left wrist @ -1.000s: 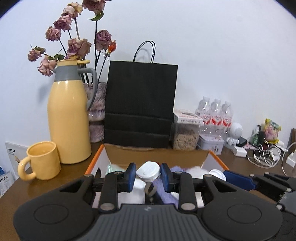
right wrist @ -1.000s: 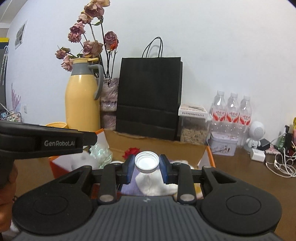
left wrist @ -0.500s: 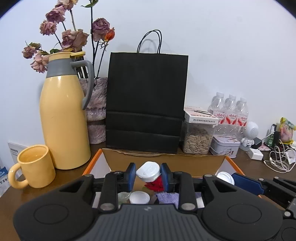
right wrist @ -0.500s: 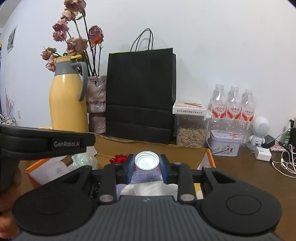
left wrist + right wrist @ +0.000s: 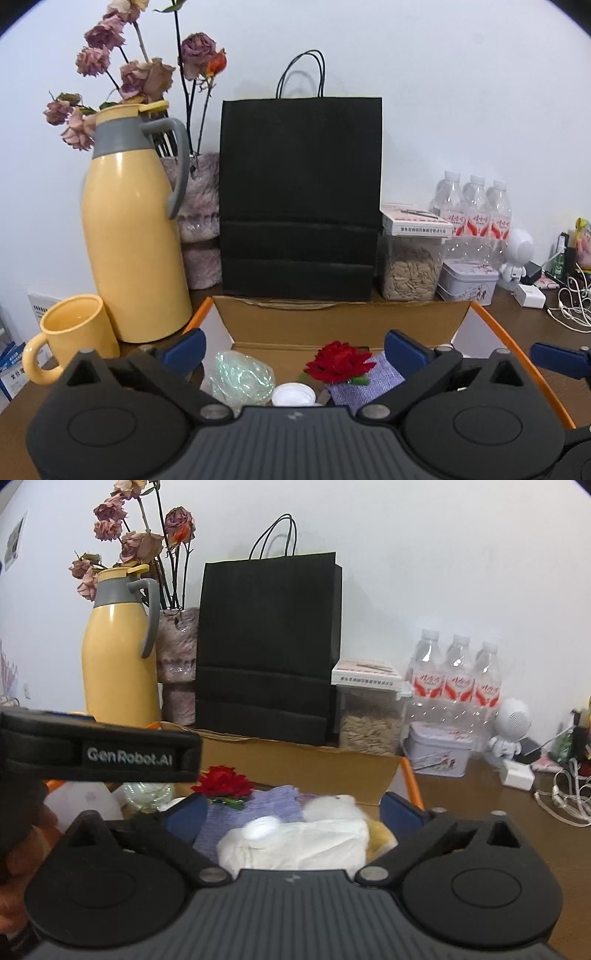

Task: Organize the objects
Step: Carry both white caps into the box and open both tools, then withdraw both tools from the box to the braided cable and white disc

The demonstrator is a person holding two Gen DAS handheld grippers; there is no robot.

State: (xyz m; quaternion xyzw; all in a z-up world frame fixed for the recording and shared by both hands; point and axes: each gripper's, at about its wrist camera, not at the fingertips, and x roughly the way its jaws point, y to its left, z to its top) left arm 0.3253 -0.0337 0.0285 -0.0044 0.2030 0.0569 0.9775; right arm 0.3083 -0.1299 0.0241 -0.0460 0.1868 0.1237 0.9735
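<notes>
The left gripper [image 5: 293,345] stands spread wide, its jaws just opened and nothing pinched. A white cap [image 5: 293,396] lies below and between them in the cardboard box [image 5: 340,325], at 6 o'clock from the red flower [image 5: 338,362], its lower edge cut off by the gripper body. A crumpled clear wrapper [image 5: 240,376] sits at 9 o'clock of the cap and a purple cloth [image 5: 369,380] at 3 o'clock. The right gripper [image 5: 291,812] is likewise spread, its jaws just opened. A blurred white cap [image 5: 263,827] lies between them on white tissue [image 5: 303,845]; whether it has settled is hard to tell. Beyond the box stand a black bag [image 5: 301,195] at 12 o'clock and a yellow jug [image 5: 133,229] at 10 o'clock on the table [image 5: 528,321].
</notes>
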